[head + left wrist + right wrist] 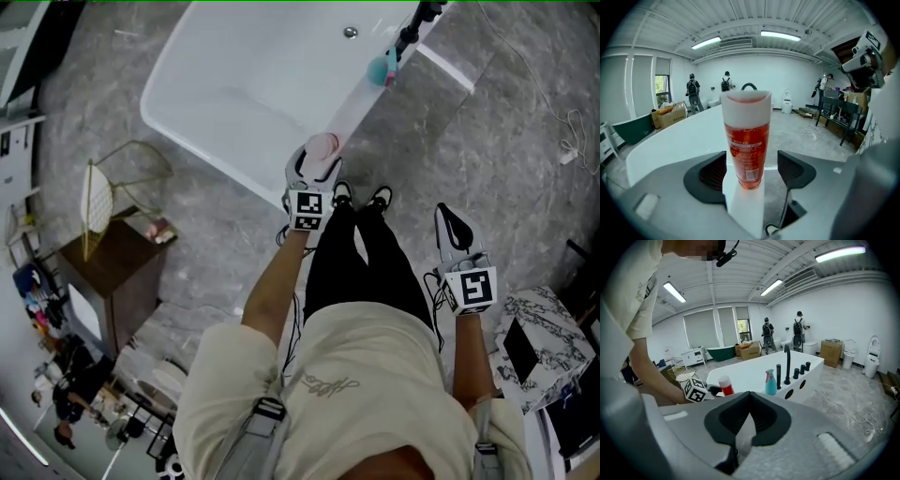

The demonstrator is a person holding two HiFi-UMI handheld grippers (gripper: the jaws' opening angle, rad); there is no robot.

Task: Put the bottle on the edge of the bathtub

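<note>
The bottle [322, 145], clear with orange-red liquid and a white cap, stands upright on the near rim of the white bathtub [361, 98]. My left gripper [316, 161] is open around it. In the left gripper view the bottle [746, 140] rests on the tub edge [693, 136] between the black pads [712, 174], with a gap on each side. My right gripper [452, 225] hangs shut and empty over the floor to the right of the person's legs. The right gripper view shows its pads meeting [749, 397] and the bottle [725, 385] farther off.
A teal spray bottle [380, 67] and black faucet fittings [408, 33] stand farther along the same rim. A gold wire chair [103, 192] and a wooden cabinet [108, 267] are at the left. A marble-topped table [544, 347] is at the right. A cable [562, 141] lies on the floor.
</note>
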